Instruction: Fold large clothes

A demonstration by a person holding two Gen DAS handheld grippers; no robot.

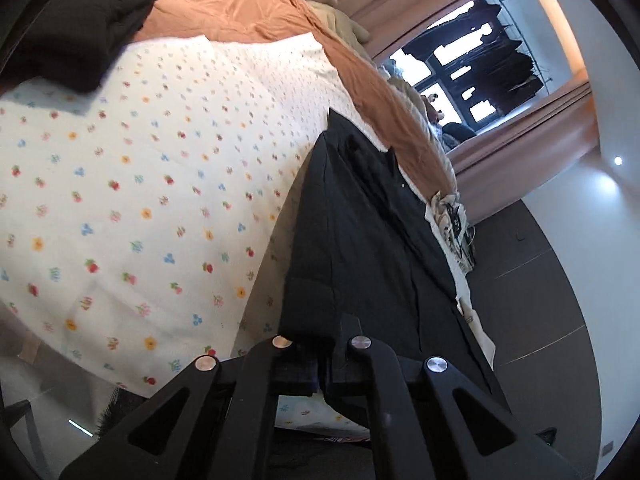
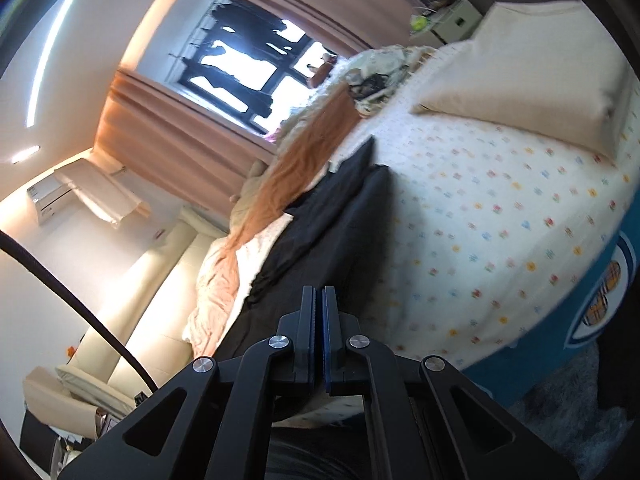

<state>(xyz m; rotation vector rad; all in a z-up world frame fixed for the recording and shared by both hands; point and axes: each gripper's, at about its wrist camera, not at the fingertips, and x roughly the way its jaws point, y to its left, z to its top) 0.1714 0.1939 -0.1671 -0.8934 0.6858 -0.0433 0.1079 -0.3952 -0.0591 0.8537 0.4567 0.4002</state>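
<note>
Left gripper (image 1: pixel 320 360) pinched the black garment's (image 1: pixel 360 220) edge. Right gripper (image 2: pixel 319 320) was pressed together, apparently empty. Garment lay on the floral bed (image 1: pixel 140 180).

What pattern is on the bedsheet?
The bedsheet is cream with small scattered flowers in red, blue and yellow, clearest in the left wrist view.

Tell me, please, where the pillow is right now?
The pillow shows only in the right wrist view, upper right, lying on the floral sheet, right of the crumpled cloth pile by the window.
</note>
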